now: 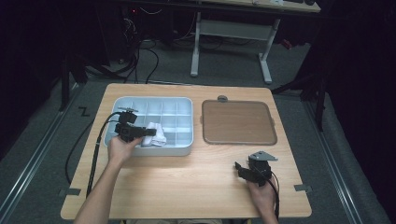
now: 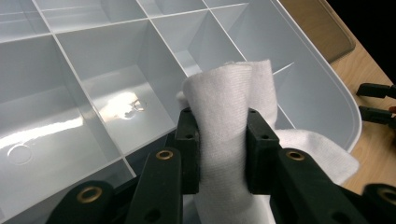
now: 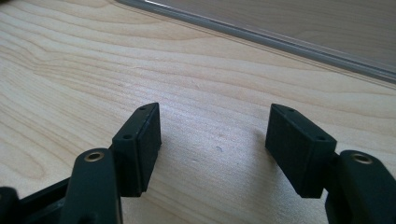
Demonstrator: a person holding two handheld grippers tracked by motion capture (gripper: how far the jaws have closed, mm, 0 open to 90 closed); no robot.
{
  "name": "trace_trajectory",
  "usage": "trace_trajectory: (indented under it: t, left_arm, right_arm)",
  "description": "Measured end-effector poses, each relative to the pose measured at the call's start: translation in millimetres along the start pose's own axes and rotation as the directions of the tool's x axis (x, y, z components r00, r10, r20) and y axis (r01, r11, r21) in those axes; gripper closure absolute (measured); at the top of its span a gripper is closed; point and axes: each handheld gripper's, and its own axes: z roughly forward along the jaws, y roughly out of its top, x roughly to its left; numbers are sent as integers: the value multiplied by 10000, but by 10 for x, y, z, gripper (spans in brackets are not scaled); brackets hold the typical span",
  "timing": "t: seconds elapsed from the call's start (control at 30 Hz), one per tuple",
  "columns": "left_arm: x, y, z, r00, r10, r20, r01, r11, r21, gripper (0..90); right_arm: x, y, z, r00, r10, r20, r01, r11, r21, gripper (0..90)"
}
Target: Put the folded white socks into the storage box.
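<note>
A pale grey divided tray [image 1: 187,100] [image 2: 327,79] lies on the left half of the wooden table. My left gripper [image 1: 150,132] [image 2: 223,140] is shut on a folded white cloth [image 1: 156,134] [image 2: 229,98], holding it over the tray's front compartments; the pads [image 2: 190,135] pinch the cloth's fold and the loose end drapes over the tray's near rim. My right gripper [image 1: 239,169] [image 3: 214,135] rests low over bare tabletop at the front right, open, nothing between its fingers [image 3: 140,140].
A brown see-through lid [image 1: 237,122] [image 3: 299,28] lies flat right of the tray. The table's near edge runs just below both hands. A desk frame and cables stand on the floor beyond the table.
</note>
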Motion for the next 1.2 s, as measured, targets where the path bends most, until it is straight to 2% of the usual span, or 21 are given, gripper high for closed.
trace_trajectory:
  t: [0.27,0.67,1.2]
  left_arm:
    - [-4,-36,-1,9994,359,-33,-359,9993,49,718]
    - [23,-57,-3,9981,578,-195,-575,9982,169,718]
    - [8,-106,1,9913,1172,-591,-1153,9927,352,725]
  right_arm:
    - [1,0,0,10000,9,6,-9,10000,6,362]
    - [1,0,-1,10000,5,4,-5,10000,8,362]
    - [2,0,-1,10000,6,4,-6,10000,9,361]
